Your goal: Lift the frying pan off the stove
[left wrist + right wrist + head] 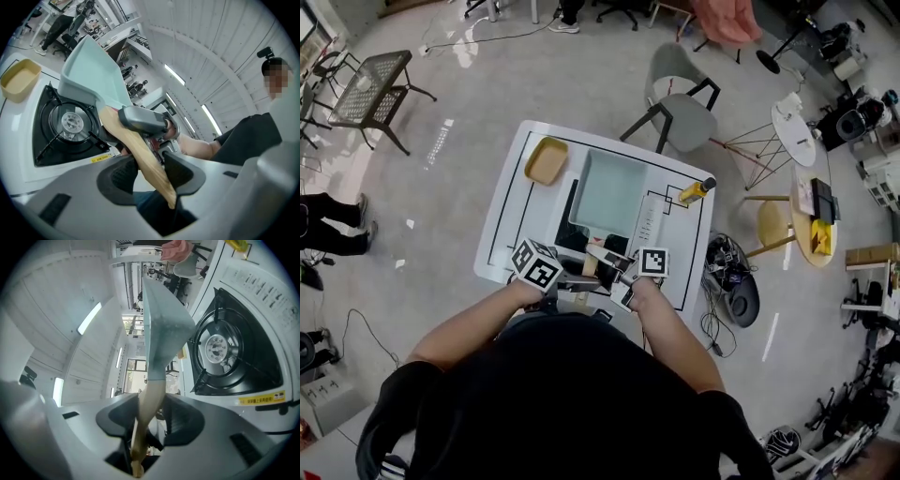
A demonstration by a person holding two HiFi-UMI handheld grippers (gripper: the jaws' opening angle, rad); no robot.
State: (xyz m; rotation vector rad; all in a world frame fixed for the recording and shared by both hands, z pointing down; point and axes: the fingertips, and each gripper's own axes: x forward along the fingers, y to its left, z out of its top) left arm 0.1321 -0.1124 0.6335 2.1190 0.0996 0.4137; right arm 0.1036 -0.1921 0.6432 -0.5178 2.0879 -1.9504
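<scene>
Now, forearms point(675, 337) converge over table point(499, 234) front edge; left gripper point(147, 171), right gripper point(150, 416) both clamped on wooden handle point(140, 150); frying pan point(609, 192) held clear above stove point(51, 136); handle mostly hidden overhead behind marker cubes point(536, 265).

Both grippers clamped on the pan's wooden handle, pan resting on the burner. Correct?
One part is wrong. The left gripper and the right gripper do clamp the wooden handle, but the pan is not resting on the burner. The left gripper view shows it held up in the air, with the burner bare.
</scene>
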